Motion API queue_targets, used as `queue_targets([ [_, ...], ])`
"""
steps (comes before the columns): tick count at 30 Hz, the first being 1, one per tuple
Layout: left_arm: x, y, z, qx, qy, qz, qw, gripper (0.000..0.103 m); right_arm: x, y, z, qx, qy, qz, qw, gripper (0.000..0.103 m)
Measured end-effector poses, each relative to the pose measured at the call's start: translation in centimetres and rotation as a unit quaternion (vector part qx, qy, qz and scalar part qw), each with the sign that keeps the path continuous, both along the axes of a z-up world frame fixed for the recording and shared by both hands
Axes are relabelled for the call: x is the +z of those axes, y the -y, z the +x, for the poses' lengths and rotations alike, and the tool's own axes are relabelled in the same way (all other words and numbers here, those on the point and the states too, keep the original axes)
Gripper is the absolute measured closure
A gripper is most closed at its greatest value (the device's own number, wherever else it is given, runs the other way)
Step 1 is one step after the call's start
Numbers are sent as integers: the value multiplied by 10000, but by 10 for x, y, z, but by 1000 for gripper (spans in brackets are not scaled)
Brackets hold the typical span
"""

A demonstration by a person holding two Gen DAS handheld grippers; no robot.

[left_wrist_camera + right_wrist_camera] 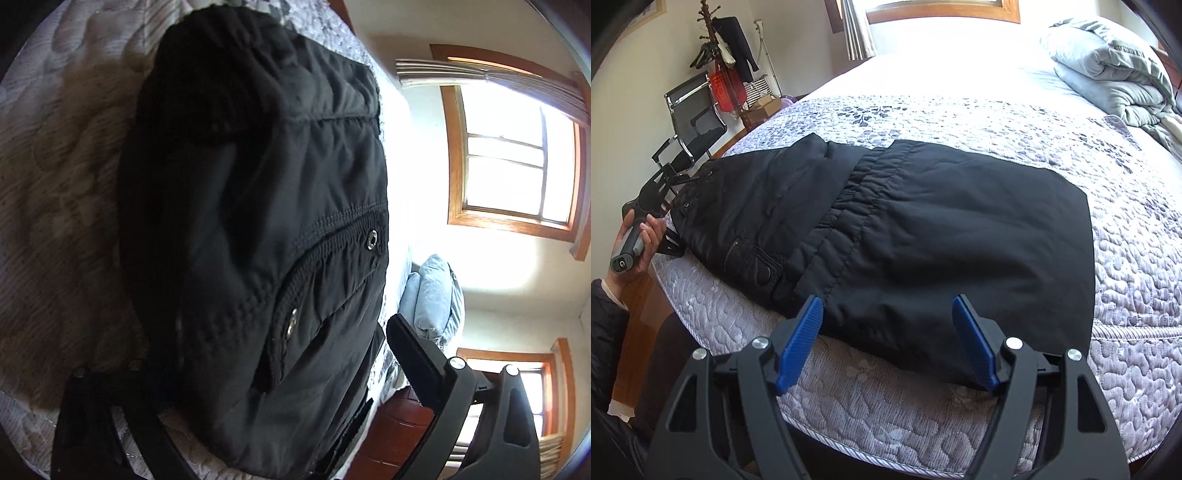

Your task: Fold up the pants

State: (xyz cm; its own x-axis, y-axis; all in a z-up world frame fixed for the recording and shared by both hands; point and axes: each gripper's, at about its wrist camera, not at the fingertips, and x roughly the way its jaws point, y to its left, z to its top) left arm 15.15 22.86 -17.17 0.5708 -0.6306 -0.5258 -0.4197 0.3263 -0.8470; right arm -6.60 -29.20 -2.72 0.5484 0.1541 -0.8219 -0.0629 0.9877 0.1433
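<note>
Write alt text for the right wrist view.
Black pants lie folded on a quilted bed; the right gripper, jaws open, hovers at their near edge. At left, a hand holds the left gripper at the waistband.

Matt black cloth pants (923, 229); quilted fabric mattress (1126, 258)

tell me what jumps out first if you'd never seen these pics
The black pants lie spread across the patterned bed, filling the middle of the right wrist view. The right gripper, with blue pads, stands open at their near edge. A bright window glares at the right of the left wrist view.
</note>
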Motion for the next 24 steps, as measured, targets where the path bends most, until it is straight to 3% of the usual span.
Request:
queue_targets([
  [7, 9, 16, 7, -135, -85, 478, 9987, 7, -5, -3, -1, 38, -38, 7, 10000, 30],
  [9, 14, 22, 7, -62, -311, 799, 9963, 29, -4, -3, -2, 59, -31, -37, 10000, 30],
  [10, 16, 20, 5, 25, -423, 888, 9951, 35, -4, -2, -2, 39, -31, -17, 10000, 30],
  [12, 16, 18, -3, 134, -442, 854, 9953, 54, -4, 1, -3, -14, -30, 25, 10000, 30],
  [15, 19, 24, -6, -72, -99, 701, 9975, 81, -5, 4, -4, -63, -32, 40, 10000, 30],
  [19, 41, 30, -7, -171, 300, 831, 9959, 88, -5, 5, -4, -59, -30, 47, 10000, 30],
  [24, 97, 64, -5, -532, 1294, 1400, 9802, 89, -4, 6, -5, -88, -15, 69, 9999, 30],
])
